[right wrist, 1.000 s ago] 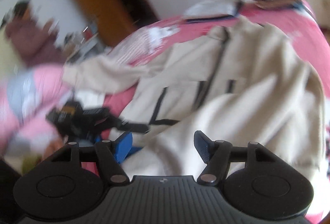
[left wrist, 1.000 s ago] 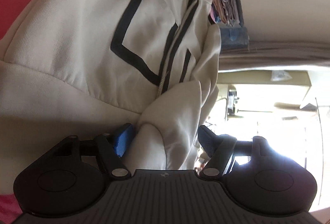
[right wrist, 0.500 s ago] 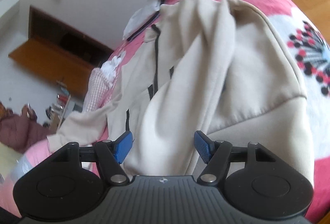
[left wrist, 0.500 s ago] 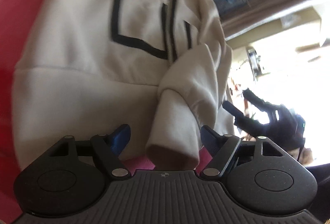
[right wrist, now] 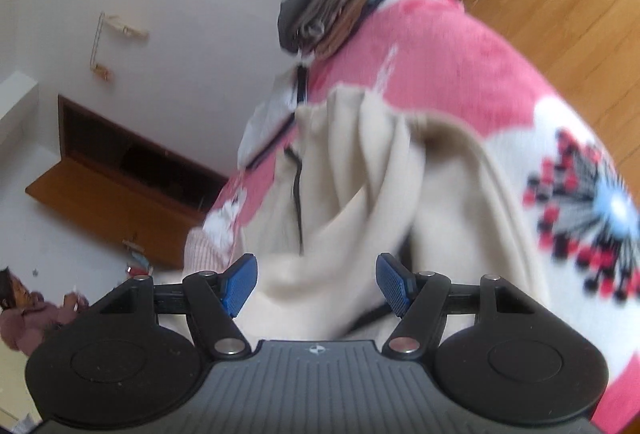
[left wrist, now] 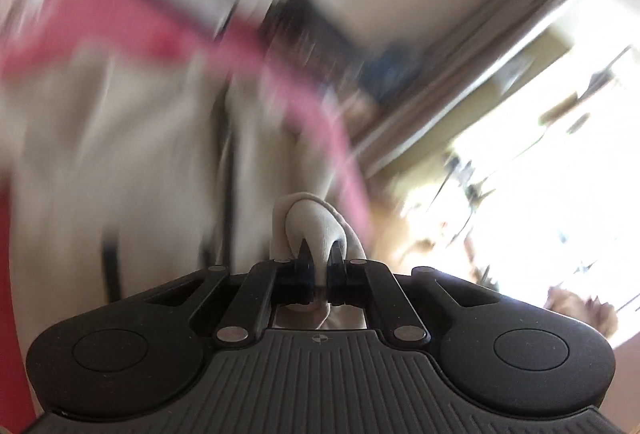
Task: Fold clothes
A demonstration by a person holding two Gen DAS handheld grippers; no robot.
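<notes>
Left gripper clenched on the cream jacket's cuff, right gripper spread, holding nothing; best carry that sleeve flat across the jacket, clear of the bed's edge.

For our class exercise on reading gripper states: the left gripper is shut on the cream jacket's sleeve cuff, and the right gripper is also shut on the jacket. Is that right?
Not quite. The left gripper is shut on the sleeve cuff, but the right gripper is open: the right wrist view shows its blue pads apart, with the cream jacket between them unclamped.
</notes>
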